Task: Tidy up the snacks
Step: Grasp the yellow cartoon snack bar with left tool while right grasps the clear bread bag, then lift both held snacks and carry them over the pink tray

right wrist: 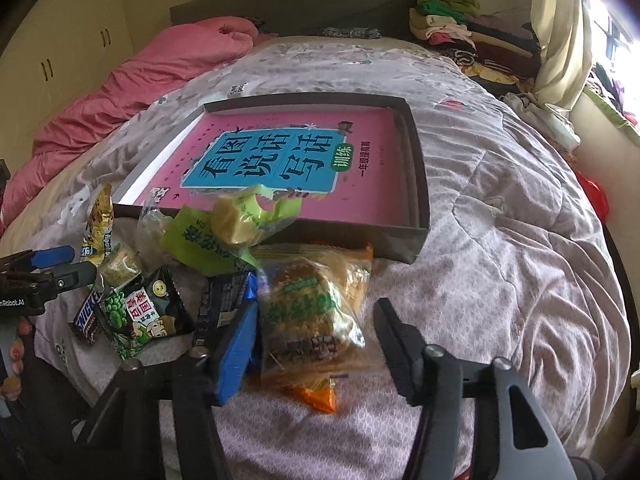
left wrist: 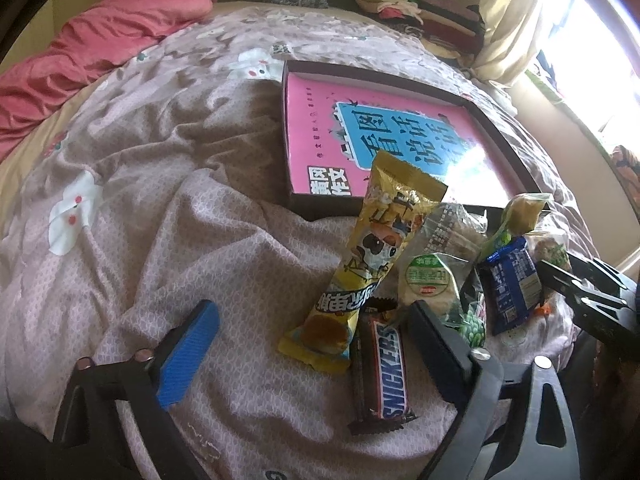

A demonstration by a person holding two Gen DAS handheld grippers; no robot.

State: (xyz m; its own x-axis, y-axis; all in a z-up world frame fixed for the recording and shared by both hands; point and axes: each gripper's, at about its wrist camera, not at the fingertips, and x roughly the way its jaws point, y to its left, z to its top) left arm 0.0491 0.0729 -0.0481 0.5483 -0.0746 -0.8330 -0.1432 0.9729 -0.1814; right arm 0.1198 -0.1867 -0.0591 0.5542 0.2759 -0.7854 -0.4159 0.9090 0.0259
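Bottom of the left wrist view: left tongs (left wrist: 316,344) stand wide, pads clear of everything. A Snickers bar (left wrist: 382,372) lies on the bed quilt (left wrist: 140,200) between the fingers, closer to the right one (not gripped). Just above it a long yellow snack packet (left wrist: 372,256) runs up-frame, its lower end touching the bar's top and its upper end leaning over the box edge. To the right of that sit a green-label pastry pack (left wrist: 428,280) and a blue packet (left wrist: 512,284), all bunched together.

Bottom of the right wrist view: right tongs (right wrist: 320,352) are narrower, around a clear bag of pastries (right wrist: 308,308). The blue pad is at the bag's left edge and the black finger stands off its right side with a gap, so no squeeze yet. An orange wrapper (right wrist: 316,394) pokes out under the bag. A green pea packet (right wrist: 140,312) lies left of it, and a torn light-green bag (right wrist: 236,224) sits up-frame on the pile.

Behind the snack pile, mid-frame, a shallow dark box (right wrist: 420,184) holds a pink book (right wrist: 280,148) (no snacks inside). Far back: pink duvet (right wrist: 168,64) upper left, folded clothes (right wrist: 460,28) upper right.
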